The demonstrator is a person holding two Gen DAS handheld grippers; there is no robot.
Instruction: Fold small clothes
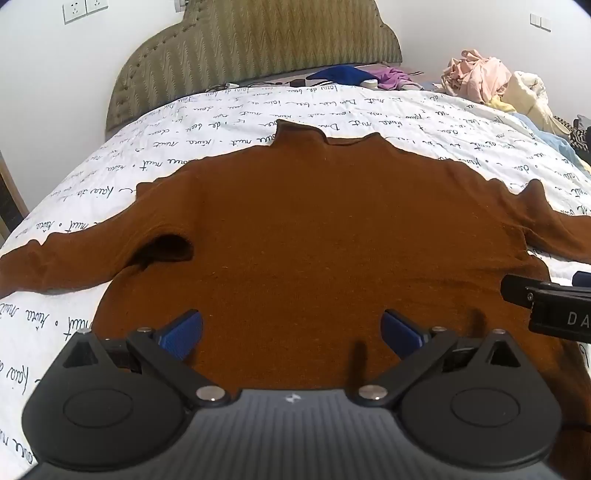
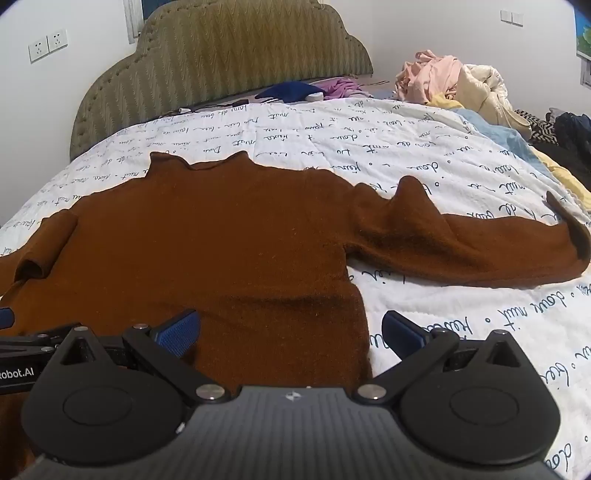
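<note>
A brown long-sleeved sweater [image 1: 314,221] lies flat on the bed, collar towards the headboard, both sleeves spread out sideways. It also shows in the right wrist view [image 2: 221,236], with its right sleeve [image 2: 480,251] stretched to the right. My left gripper [image 1: 291,332] is open and empty, just above the lower middle of the sweater. My right gripper [image 2: 291,332] is open and empty over the sweater's lower right edge; its body [image 1: 546,306] shows at the right of the left wrist view. The sweater's hem is hidden under both grippers.
The bed has a white quilt with black script [image 1: 221,136] and an olive padded headboard [image 1: 258,48]. A heap of pink and cream clothes [image 2: 454,85] lies at the far right, a blue and a purple garment [image 2: 295,92] near the headboard. Wall sockets [image 1: 85,9] are at upper left.
</note>
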